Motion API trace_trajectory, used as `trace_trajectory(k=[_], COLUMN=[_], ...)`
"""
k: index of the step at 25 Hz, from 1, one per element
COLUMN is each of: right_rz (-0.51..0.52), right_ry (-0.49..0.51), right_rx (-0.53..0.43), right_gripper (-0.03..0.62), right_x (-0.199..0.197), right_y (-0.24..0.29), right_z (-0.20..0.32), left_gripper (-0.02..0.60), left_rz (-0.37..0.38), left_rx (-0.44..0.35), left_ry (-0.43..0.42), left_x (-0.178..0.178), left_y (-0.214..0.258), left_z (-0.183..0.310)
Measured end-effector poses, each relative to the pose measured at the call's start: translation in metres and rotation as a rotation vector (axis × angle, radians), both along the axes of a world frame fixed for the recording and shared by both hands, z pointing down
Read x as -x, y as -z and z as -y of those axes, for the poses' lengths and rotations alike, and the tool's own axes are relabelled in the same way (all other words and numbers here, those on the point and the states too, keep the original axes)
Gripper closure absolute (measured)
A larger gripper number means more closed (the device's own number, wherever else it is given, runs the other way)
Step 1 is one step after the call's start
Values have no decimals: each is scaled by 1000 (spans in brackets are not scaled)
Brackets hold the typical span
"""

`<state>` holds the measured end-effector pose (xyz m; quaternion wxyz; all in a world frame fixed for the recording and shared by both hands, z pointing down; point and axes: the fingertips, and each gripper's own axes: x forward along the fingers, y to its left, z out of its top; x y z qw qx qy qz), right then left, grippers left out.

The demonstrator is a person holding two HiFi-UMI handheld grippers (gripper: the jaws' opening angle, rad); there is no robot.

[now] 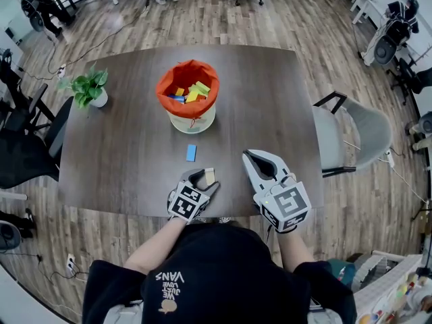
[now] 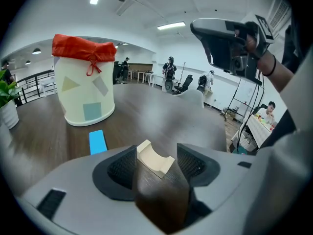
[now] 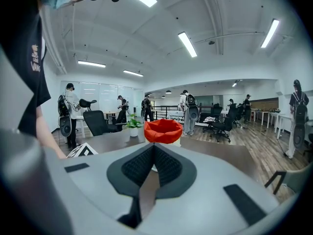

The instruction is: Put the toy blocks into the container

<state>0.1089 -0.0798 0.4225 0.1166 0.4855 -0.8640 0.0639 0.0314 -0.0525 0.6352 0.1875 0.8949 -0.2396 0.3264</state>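
- Block (image 2: 154, 159), cream, lies near, between left gripper's (image 2: 157, 154) spread jaws (pads not touching), lined up for pinching.
- Right gripper (image 1: 248, 155) pressed together, empty, parked clear.
- Blue block (image 1: 191, 152) waits before far container (image 1: 192, 121).

Black short-sleeved shirt (image 1: 223, 275) with white lettering, grey left tongs (image 1: 202, 176) and right tongs (image 1: 247, 155), each bearing a black-and-white marker cube (image 1: 287, 204).
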Motion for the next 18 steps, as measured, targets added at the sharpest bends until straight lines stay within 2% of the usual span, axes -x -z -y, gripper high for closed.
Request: trace_trajectory(k=[1,4,9,14,18], right_rz=[0,0,-2,-4,-6], right_ry=[0,0,-4,-9,-11], right_rx=[0,-1,1,0,-2], right_gripper=[576,576,576,576,576], right_x=[0,0,-1,-3,-6], right_y=[0,1,1,1,2], right_z=[0,-1,-3,-4,-5], left_gripper=[319,268,267,270,298], left_rz=[10,40,113,134,141], left_rx=[1,12,44,50,48], left_ry=[8,9,20,95,104], left_x=[0,0,-3,-3,0], left_y=[-2,-12,-30,-39,-39], left_z=[-1,-6,-13,-5,-4])
